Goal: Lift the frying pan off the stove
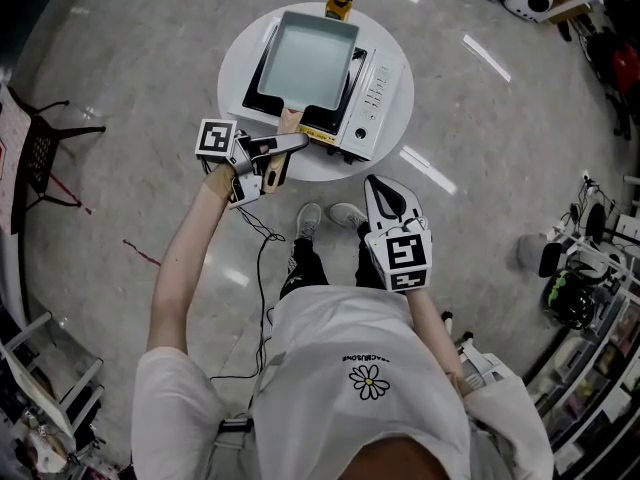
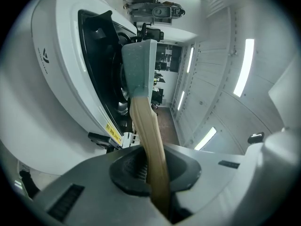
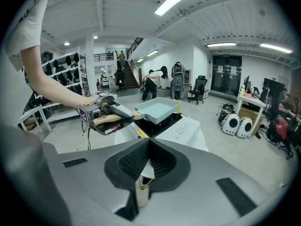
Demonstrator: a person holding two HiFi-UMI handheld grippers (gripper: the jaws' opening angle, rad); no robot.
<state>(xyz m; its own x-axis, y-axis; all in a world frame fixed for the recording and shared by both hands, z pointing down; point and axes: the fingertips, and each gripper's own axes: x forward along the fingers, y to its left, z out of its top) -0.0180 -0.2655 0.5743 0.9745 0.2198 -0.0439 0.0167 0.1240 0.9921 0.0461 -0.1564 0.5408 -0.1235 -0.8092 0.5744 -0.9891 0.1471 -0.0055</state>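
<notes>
A square, pale blue frying pan (image 1: 308, 56) lies over the black top of a white portable stove (image 1: 378, 103) on a round white table (image 1: 235, 63). Its wooden handle (image 1: 290, 120) sticks out toward me. My left gripper (image 1: 290, 146) is shut on that handle at the table's near edge. In the left gripper view the handle (image 2: 148, 135) runs from between the pads up to the pan (image 2: 138, 67). My right gripper (image 1: 385, 193) hangs below the table's right side, apart from everything, its pads together with nothing between them. The right gripper view shows the pan (image 3: 159, 109) and my left gripper (image 3: 115, 113).
A yellow bottle with a black cap (image 1: 339, 1) stands at the table's far edge behind the pan. My feet (image 1: 325, 218) are close under the table. A dark chair (image 1: 45, 143) stands at the left, shelves and gear at the right (image 1: 575, 288). People stand far off near the stairs (image 3: 150, 86).
</notes>
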